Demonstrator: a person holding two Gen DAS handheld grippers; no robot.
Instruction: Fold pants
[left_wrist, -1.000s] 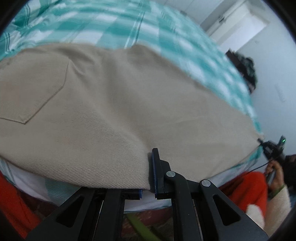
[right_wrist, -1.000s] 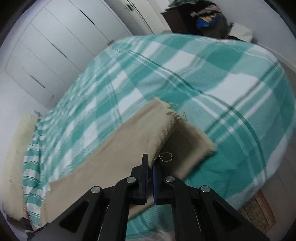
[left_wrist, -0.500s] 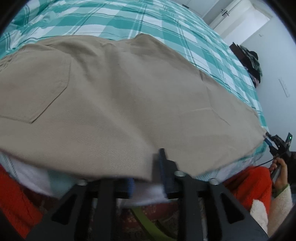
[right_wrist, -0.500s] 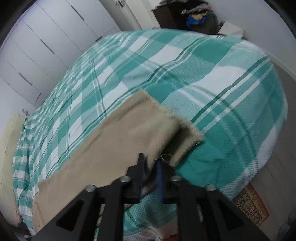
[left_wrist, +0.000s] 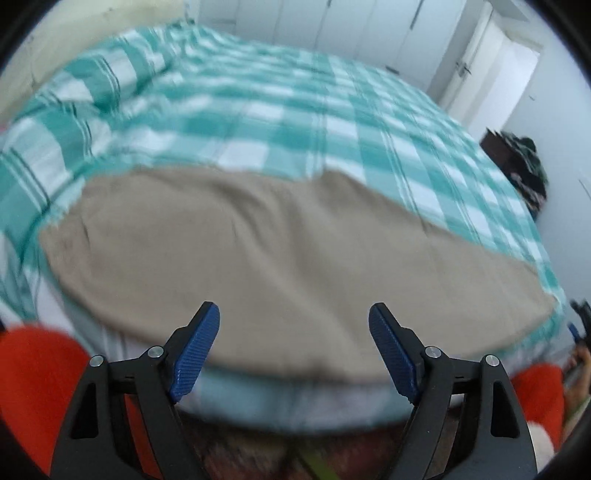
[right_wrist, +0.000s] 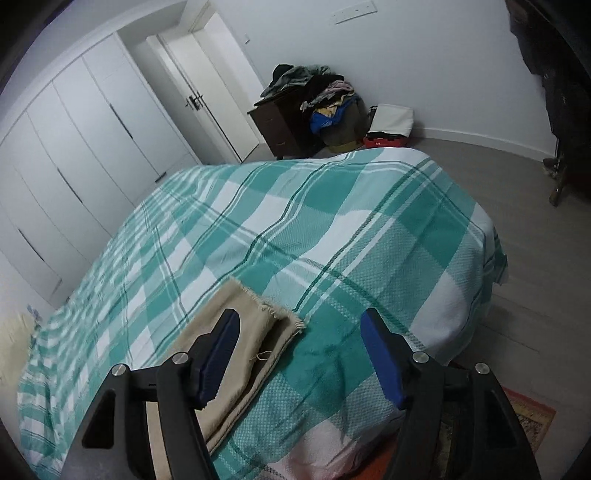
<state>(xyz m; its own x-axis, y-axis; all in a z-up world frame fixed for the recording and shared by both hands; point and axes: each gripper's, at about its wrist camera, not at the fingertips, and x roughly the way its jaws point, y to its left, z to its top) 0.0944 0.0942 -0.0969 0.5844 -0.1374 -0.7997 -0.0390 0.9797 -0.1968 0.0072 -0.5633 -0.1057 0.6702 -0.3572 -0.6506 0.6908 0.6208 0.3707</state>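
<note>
Tan pants (left_wrist: 280, 258) lie flat along the near edge of a bed with a teal and white checked cover (left_wrist: 277, 122). My left gripper (left_wrist: 293, 332) hovers over their near edge, its jaws opening and nothing between the blue pads. In the right wrist view the frayed cuffs of the pants (right_wrist: 255, 328) lie stacked, one leg on the other. My right gripper (right_wrist: 299, 350) is above and just right of the cuffs, jaws opening, holding nothing; its left finger (right_wrist: 218, 354) overlaps the cloth in the picture.
White wardrobe doors (right_wrist: 74, 147) and a door (right_wrist: 207, 96) stand beyond the bed. A dark cabinet piled with clothes (right_wrist: 314, 107) fills the far corner. Grey floor (right_wrist: 535, 258) runs past the foot of the bed. Red sleeves (left_wrist: 33, 387) show low in the left wrist view.
Both grippers were shut on the pants' edge and have let go and spread wide. Both have pulled back and tilted up, so more of the bed and room shows.
</note>
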